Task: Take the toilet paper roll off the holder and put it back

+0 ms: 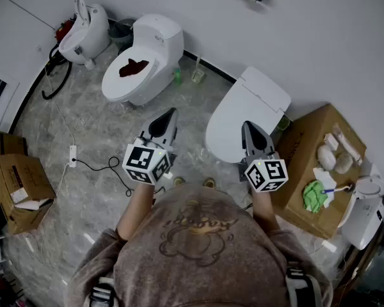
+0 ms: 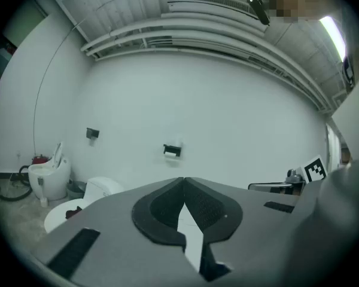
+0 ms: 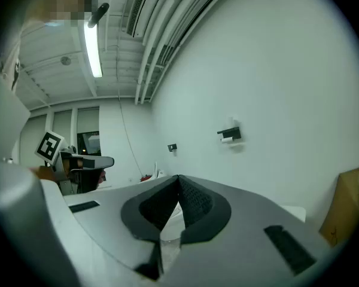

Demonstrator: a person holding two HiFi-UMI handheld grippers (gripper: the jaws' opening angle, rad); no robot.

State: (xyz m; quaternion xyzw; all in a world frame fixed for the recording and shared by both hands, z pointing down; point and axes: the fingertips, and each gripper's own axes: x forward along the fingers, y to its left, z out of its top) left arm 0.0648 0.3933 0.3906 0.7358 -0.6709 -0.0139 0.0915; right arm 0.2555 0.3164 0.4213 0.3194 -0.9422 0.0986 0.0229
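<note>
The left gripper (image 1: 171,112) and right gripper (image 1: 247,125) are both clenched on nothing (tips meeting). The toilet paper roll (image 2: 169,154) sits in its black wall holder (image 2: 172,147), well apart from both.

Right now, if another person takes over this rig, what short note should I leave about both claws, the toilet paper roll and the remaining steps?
Left claw: shut, empty, raised toward the wall.
Right claw: shut, empty, raised the same way.
Toilet paper roll: sits on its holder on that wall, well away from both claws.
Done: nothing that shows.
Left, if not yet begun: step closer, open a claw, lift the roll off, then put it back.
</note>
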